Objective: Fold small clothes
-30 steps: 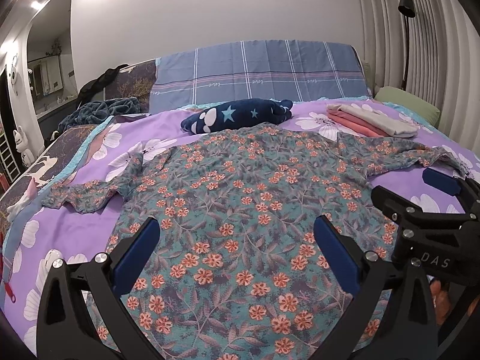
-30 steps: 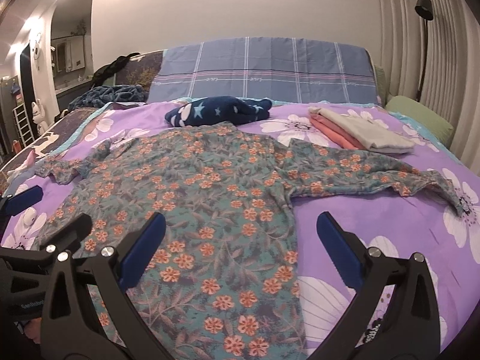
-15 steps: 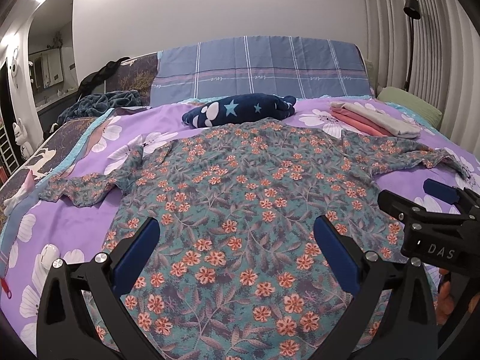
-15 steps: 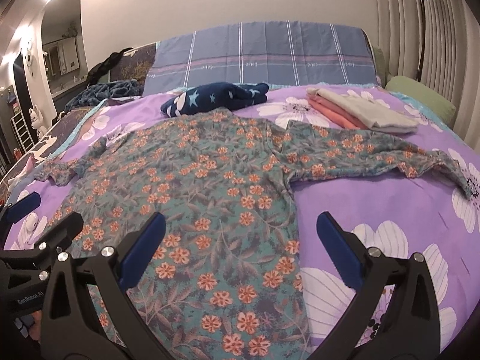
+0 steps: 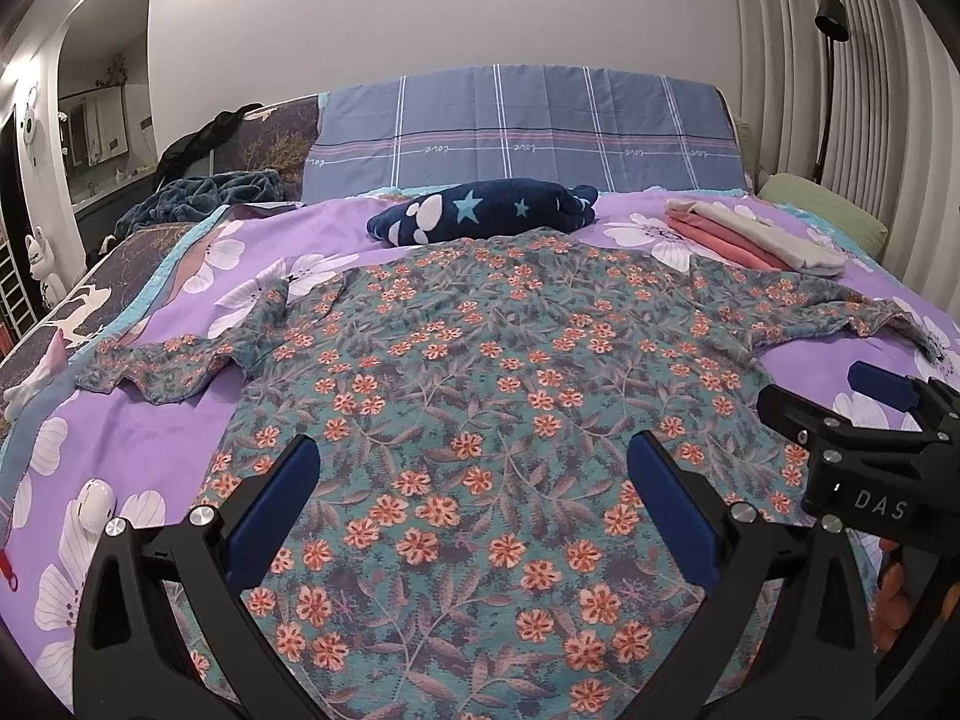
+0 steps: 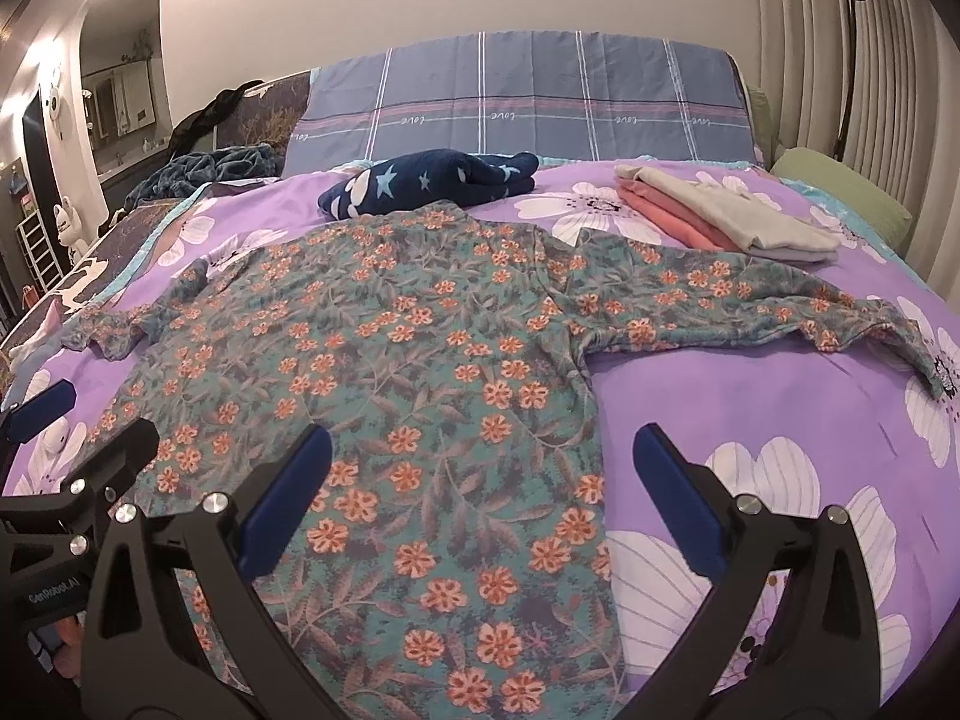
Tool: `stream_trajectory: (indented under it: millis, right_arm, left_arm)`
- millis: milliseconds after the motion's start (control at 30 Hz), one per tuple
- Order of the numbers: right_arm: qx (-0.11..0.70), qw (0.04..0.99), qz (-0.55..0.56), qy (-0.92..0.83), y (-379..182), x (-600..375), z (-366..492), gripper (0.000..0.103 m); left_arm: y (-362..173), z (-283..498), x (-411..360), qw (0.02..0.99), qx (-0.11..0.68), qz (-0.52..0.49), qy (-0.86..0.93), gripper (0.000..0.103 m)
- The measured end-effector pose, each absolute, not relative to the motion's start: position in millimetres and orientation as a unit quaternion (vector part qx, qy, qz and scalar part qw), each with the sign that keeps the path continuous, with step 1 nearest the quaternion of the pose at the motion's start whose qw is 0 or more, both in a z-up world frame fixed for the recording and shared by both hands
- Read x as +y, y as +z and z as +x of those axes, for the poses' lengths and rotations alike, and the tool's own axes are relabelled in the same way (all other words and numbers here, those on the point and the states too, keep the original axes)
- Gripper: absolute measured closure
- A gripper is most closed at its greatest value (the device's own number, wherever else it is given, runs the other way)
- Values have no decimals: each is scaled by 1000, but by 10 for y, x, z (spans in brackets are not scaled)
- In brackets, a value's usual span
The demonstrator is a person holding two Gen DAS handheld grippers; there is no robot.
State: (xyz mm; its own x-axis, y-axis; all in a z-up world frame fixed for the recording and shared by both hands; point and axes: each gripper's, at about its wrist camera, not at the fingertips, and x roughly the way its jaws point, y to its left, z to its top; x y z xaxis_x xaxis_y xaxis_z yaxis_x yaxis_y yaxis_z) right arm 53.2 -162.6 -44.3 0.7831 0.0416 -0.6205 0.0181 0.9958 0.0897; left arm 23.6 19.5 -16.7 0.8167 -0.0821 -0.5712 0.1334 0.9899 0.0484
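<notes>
A teal long-sleeved shirt with orange flowers (image 5: 480, 396) lies spread flat on the purple floral bed sheet (image 5: 138, 420), sleeves out to both sides. It also shows in the right wrist view (image 6: 390, 372). My left gripper (image 5: 474, 504) is open and empty, held above the shirt's lower part. My right gripper (image 6: 480, 492) is open and empty, above the shirt's lower right edge. The right gripper also shows at the right of the left wrist view (image 5: 864, 420), and the left gripper at the left of the right wrist view (image 6: 66, 438).
A navy star-patterned bundle (image 5: 486, 216) lies just beyond the shirt's collar. A stack of folded pink and beige clothes (image 5: 756, 234) sits at the far right. A blue plaid headboard cover (image 5: 522, 132) stands behind. A small white object (image 5: 96, 507) lies on the sheet at left.
Both grippers have risen and pulled back a little from the shirt, so more of it shows. The shirt has not moved and both grippers stay open.
</notes>
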Motion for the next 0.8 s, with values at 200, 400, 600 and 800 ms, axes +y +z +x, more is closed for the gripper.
stream_trajectory:
  millis: [200,400,600,800]
  right_arm:
    - [323,946,32,2,-450,-1583,534,2]
    - [328,944,31,5,-470,-1552,558,2]
    - [332,943,19,3,-488,-1492,596,2]
    - [321,947,7,-4,-466,-1450,626,5]
  left_arm:
    - [-153,232,202,954,292,46,-55,1]
    - [-175,257,231,953,296,40,-54,1]
    - [-228,319,323,948,311,12,-62,1]
    - [-221,349,431,954,296,10,-45,1]
